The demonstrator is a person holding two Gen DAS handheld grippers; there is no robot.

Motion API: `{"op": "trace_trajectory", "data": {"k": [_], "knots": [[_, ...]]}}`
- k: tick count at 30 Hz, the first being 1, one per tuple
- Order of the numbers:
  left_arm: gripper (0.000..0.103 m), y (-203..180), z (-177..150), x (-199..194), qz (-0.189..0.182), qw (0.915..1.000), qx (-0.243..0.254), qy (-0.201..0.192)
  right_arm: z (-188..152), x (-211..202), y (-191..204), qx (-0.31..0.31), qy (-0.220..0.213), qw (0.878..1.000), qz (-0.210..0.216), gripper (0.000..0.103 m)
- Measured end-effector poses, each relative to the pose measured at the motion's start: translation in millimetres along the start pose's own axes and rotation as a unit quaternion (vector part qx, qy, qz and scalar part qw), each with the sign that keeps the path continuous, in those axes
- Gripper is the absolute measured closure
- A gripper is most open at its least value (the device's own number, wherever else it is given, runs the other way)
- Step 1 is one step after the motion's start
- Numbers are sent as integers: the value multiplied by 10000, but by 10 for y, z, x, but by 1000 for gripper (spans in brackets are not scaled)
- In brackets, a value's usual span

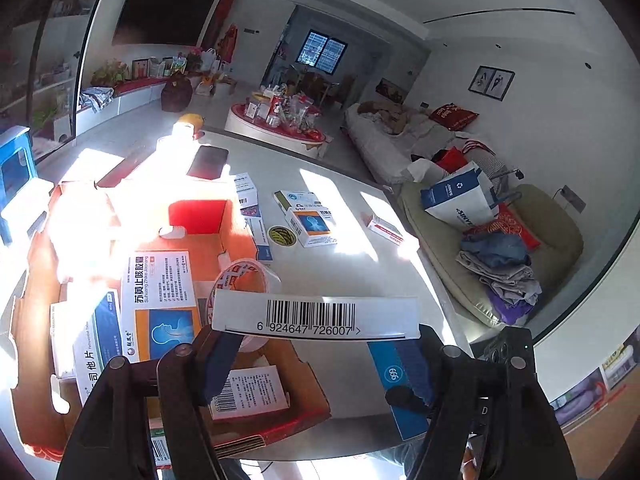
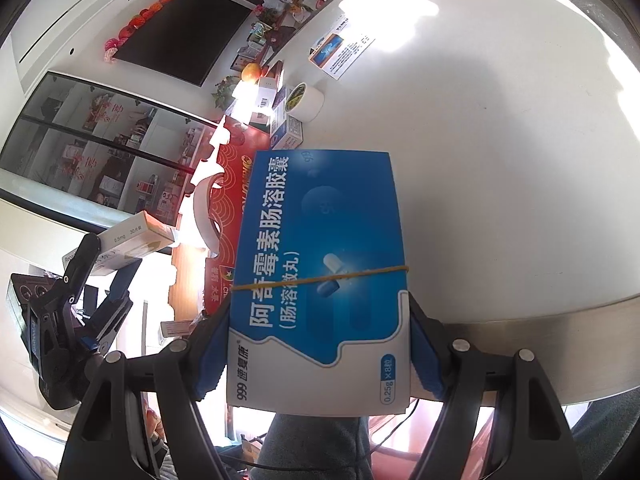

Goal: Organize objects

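My left gripper (image 1: 316, 344) is shut on a white medicine box (image 1: 316, 314) with a barcode, held above the near edge of the open red cardboard box (image 1: 208, 216). The same gripper and its white box (image 2: 136, 240) show at the left of the right wrist view. My right gripper (image 2: 320, 344) is shut on a blue-and-white 999 medicine box (image 2: 320, 264) bound by a rubber band, held over the white table's (image 2: 500, 180) near edge. That blue box (image 1: 400, 384) also shows in the left wrist view. The red box holds several medicine boxes (image 1: 160, 300) and a clear tape roll (image 1: 248, 276).
On the table lie a yellow-black tape roll (image 1: 282, 236), an orange-blue medicine box (image 1: 314, 224), a red-white box (image 1: 386, 230), other small boxes (image 1: 250, 200) and a dark phone (image 1: 208, 162). A couch with clothes (image 1: 500, 268) stands right of the table.
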State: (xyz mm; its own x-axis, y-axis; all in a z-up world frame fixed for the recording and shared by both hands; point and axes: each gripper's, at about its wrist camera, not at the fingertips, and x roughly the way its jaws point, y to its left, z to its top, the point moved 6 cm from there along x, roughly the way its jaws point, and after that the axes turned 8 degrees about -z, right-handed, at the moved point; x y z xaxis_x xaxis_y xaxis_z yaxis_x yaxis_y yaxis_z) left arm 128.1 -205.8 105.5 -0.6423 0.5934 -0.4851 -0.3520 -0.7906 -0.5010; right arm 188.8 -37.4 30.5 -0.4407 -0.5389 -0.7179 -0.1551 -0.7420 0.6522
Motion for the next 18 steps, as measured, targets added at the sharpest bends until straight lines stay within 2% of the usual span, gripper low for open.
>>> {"op": "trace_trajectory", "data": {"k": [7,18], "knots": [[27,319,52,-56,133,9992,-301,-210,-43,43,5,21,81,9999,-58,27],[27,318,47,-31,143,9994,-267,-182,-66,89,42,-5,149,9999,-13,27]]}}
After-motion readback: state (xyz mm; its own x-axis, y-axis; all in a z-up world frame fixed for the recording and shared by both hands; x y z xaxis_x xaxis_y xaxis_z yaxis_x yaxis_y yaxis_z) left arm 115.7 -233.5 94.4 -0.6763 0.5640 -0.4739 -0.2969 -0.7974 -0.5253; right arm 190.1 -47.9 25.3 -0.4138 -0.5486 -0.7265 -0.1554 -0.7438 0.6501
